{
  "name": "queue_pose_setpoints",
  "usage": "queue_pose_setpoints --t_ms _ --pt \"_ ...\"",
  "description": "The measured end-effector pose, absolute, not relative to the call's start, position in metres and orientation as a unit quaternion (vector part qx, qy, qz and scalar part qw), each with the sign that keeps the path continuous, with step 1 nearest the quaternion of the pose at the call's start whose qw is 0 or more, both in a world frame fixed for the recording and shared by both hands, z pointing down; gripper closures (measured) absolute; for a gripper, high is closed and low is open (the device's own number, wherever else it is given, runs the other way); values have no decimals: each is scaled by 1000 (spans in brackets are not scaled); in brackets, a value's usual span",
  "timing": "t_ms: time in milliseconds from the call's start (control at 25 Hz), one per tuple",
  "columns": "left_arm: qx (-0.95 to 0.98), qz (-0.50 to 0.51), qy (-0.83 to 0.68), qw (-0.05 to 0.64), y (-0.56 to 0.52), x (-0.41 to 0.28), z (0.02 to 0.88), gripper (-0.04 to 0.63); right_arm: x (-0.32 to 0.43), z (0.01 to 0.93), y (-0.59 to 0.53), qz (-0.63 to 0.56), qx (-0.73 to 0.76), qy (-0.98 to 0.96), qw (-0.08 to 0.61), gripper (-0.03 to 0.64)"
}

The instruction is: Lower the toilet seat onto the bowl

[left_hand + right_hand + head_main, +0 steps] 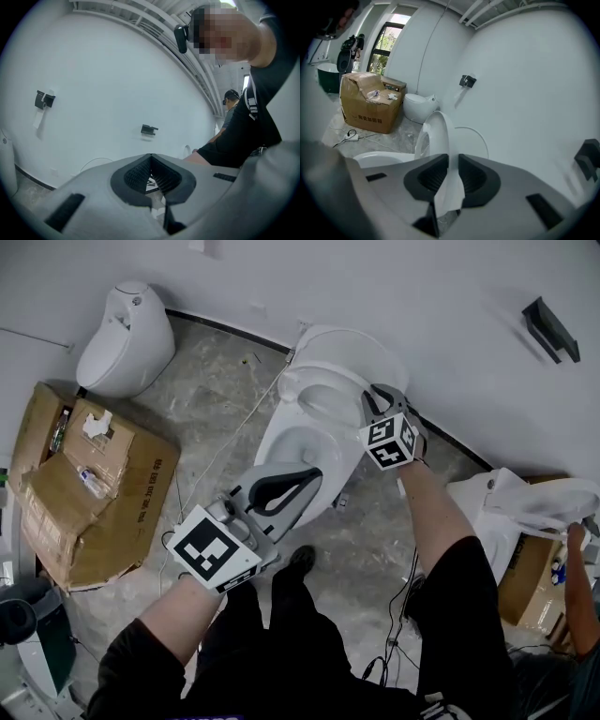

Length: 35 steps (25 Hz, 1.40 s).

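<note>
A white toilet stands against the wall, its lid [354, 345] up and its bowl [302, 444] open. The toilet seat [321, 392] is raised and tilted, clear of the bowl. My right gripper [367, 401] is shut on the seat's right rim. In the right gripper view the thin seat edge [434, 133] runs between the pads of that gripper [452, 161], with the bowl [377, 159] below left. My left gripper [315, 476] hovers over the bowl's front, shut and holding nothing. In the left gripper view its jaws [151, 159] meet at the tip and face a bare white wall.
A torn cardboard box [94, 484] sits on the floor at left, with another white toilet [127, 334] behind it. A white cable [234, 432] crosses the floor. At right a second person's arm [577, 587] is at another white fixture [525, 502]. A black bracket [548, 329] is on the wall.
</note>
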<state>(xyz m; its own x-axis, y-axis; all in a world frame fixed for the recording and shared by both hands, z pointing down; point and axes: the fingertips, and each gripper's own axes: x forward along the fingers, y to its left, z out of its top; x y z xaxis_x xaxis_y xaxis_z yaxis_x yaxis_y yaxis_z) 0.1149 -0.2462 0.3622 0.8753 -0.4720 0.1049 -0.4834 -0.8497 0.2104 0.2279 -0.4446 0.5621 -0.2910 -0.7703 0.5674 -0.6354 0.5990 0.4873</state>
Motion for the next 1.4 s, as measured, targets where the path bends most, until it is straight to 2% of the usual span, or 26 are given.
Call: queue_pose_setpoints --t_ms 560,1400 --pt "966 19 -217 136 -188 94 379 581 194 574 -370 -115 455 -778 416 534" --pt "972 35 -166 161 -52 -12 439 581 136 640 -238 -120 480 -714 496 532"
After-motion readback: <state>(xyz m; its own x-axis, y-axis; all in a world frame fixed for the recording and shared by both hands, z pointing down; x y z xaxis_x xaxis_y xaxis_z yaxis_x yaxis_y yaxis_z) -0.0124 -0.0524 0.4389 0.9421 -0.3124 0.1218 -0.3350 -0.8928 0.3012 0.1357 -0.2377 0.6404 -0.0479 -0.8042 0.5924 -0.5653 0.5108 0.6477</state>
